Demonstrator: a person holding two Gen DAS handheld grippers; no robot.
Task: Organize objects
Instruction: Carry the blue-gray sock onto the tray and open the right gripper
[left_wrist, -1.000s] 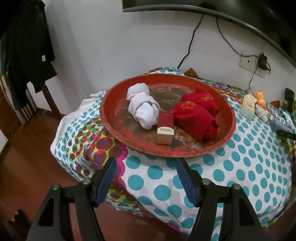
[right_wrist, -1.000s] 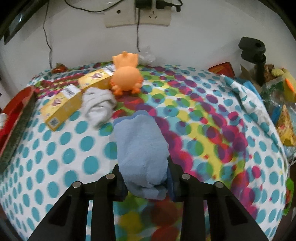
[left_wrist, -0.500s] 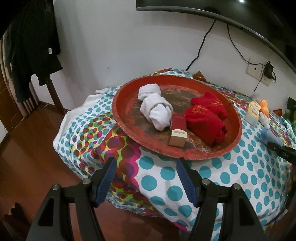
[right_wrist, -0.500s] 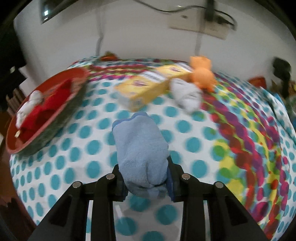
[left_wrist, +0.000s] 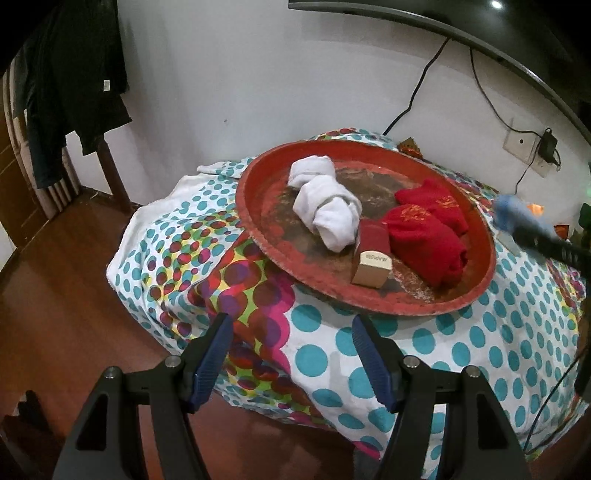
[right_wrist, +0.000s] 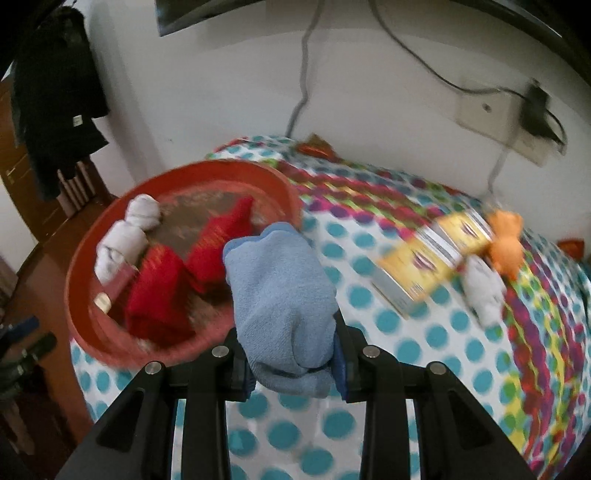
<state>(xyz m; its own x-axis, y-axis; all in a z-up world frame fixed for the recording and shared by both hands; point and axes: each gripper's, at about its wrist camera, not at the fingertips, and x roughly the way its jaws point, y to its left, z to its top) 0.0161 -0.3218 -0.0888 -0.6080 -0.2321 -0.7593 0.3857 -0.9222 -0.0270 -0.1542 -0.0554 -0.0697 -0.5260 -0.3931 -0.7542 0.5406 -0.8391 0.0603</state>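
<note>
A round red tray (left_wrist: 255, 229) (right_wrist: 85, 258) sits on the dotted tablecloth and holds a white sock roll (left_wrist: 328, 206) (right_wrist: 122, 232), two red sock rolls (left_wrist: 428, 229) (right_wrist: 162, 291) and a small red-and-tan box (left_wrist: 373, 254). My right gripper (right_wrist: 293, 363) is shut on a light blue sock roll (right_wrist: 280, 295), held above the cloth just right of the tray; in the left wrist view that blue sock roll (left_wrist: 511, 212) shows blurred at the tray's right rim. My left gripper (left_wrist: 291, 365) hangs open and empty over the table's near edge, in front of the tray.
On the cloth to the right lie yellow boxes (right_wrist: 424, 266), a grey sock roll (right_wrist: 484, 291) and an orange toy (right_wrist: 508, 240). A wall socket with a plug (right_wrist: 517, 110) and cables are behind. Dark clothes (left_wrist: 70, 85) hang at left over a wooden floor (left_wrist: 62, 314).
My right gripper has carried the blue sock roll leftward across the table to the red tray and rolled somewhat. The left gripper has shifted slightly, so the tray sits further right in its view.
</note>
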